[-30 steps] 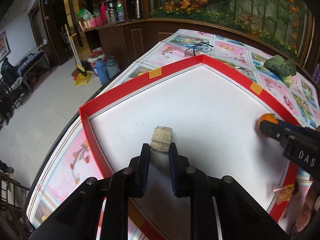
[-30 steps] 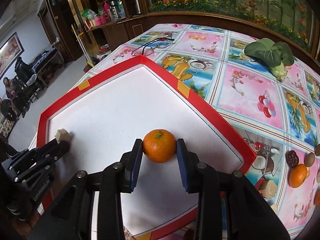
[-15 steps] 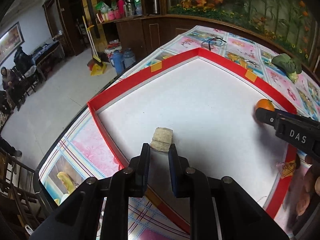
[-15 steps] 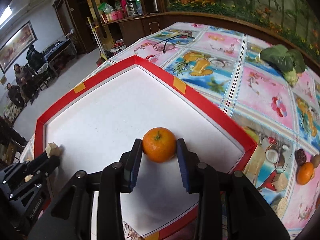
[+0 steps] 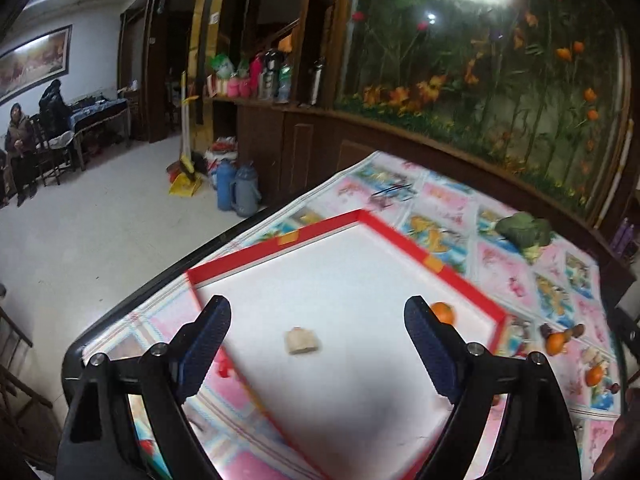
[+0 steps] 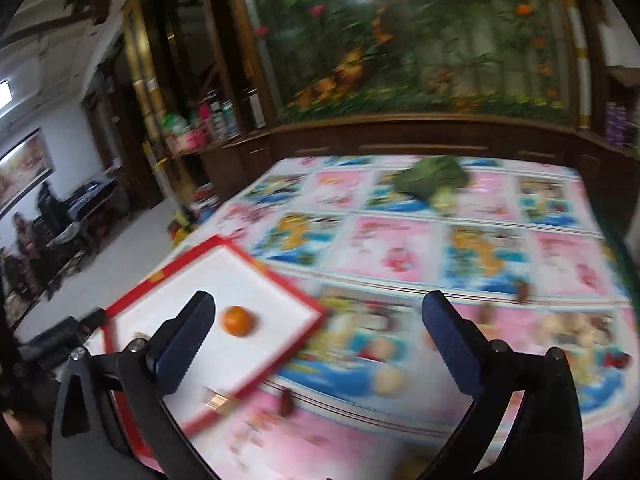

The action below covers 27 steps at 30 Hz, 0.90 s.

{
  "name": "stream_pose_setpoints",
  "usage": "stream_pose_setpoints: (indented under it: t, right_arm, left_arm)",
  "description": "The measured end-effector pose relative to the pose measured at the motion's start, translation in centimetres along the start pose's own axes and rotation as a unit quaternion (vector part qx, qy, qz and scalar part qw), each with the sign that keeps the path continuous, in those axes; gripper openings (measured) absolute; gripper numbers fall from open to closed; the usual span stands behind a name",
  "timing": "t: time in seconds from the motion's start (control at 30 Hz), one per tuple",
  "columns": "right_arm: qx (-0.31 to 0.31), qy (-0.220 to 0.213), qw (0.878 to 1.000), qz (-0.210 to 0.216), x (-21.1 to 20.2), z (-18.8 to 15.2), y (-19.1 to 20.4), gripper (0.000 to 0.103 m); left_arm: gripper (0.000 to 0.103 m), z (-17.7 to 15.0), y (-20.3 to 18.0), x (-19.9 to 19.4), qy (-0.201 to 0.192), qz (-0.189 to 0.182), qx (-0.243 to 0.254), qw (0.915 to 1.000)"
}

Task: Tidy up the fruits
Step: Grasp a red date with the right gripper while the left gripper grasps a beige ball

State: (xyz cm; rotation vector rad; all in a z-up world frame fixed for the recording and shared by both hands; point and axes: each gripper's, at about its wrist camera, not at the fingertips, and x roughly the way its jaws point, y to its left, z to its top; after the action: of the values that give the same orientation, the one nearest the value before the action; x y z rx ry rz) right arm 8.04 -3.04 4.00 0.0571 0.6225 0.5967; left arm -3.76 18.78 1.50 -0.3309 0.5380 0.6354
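A red-rimmed white tray (image 5: 460,280) lies on the patterned tablecloth. In it lie a beige chunk (image 5: 301,340) and an orange (image 5: 442,313), apart from each other. My left gripper (image 5: 316,332) is wide open and raised above the tray, with the chunk lying below between its fingers. In the right wrist view the tray (image 6: 292,284) is at the lower left with the orange (image 6: 238,320) in it. My right gripper (image 6: 320,330) is wide open, raised and empty. More oranges (image 5: 557,342) and small brown fruits (image 6: 524,290) lie on the cloth to the right of the tray.
A green leafy vegetable (image 5: 522,230) lies on the far side of the table, also in the right wrist view (image 6: 434,178). A wooden cabinet and a planted glass wall stand behind the table. The table's left edge drops to the floor.
Both grippers opened and let go: the left released the beige chunk, the right released the orange. Both lifted up and back from the tray; the right swung to the right.
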Motion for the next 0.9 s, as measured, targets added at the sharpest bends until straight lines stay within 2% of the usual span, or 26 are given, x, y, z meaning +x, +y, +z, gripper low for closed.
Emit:
stream_pose_setpoints:
  t: [0.1,0.2,0.3,0.4,0.47,0.6,0.7,0.73,0.8,0.83,0.87,0.9]
  right_arm:
    - [0.027,-0.012,0.998,-0.063,-3.5,-1.8,-5.2,0.103]
    - [0.053,-0.002,0.99,-0.128,-5.5,-3.4,-10.3,0.103]
    - [0.097,0.023,0.977,-0.187,-7.0,-5.8,-16.1,0.103]
    - [0.126,0.039,0.966,-0.22,-8.0,-7.4,-20.6,0.102]
    - [0.134,0.046,0.962,-0.233,-8.3,-7.9,-22.2,0.098]
    - [0.141,0.063,0.963,-0.221,-7.2,-7.6,-24.5,0.092]
    - [0.132,0.077,0.962,-0.227,-5.4,-6.9,-25.3,0.083]
    - [0.131,0.081,0.961,-0.229,-4.9,-6.8,-25.4,0.077]
    - [0.124,0.096,0.957,-0.246,-3.4,-6.6,-26.0,0.075]
    - [0.124,0.099,0.954,-0.253,-2.9,-6.6,-26.1,0.071]
    - [0.127,0.105,0.953,-0.253,-2.5,-6.6,-26.4,0.061]
    - [0.13,0.112,0.953,-0.249,-2.1,-6.6,-26.5,0.056]
  left_arm:
    - [0.089,-1.0,-3.1,-0.6,-0.006,-0.04,0.033,0.9986]
    - [0.089,-2.6,-6.3,-0.8,-0.005,-0.069,0.079,0.9944]
    - [0.089,-4.3,-8.9,-0.6,0.016,-0.095,0.116,0.9886]
    - [0.088,-5.7,-11.1,0.1,0.039,-0.109,0.143,0.983]
    - [0.088,-6.3,-12.1,0.6,0.054,-0.117,0.151,0.9801]
    - [0.088,-7.3,-13.8,1.9,0.081,-0.126,0.159,0.9759]
    - [0.088,-7.7,-14.7,2.5,0.086,-0.123,0.165,0.9749]
    - [0.088,-7.8,-14.9,2.6,0.087,-0.125,0.165,0.9744]
    - [0.088,-7.9,-15.1,2.7,0.085,-0.128,0.166,0.9741]
    - [0.088,-7.9,-15.1,2.8,0.085,-0.129,0.167,0.9739]
    - [0.088,-8.1,-15.2,3.0,0.085,-0.13,0.167,0.9737]
    - [0.088,-8.1,-15.2,3.1,0.085,-0.129,0.168,0.9736]
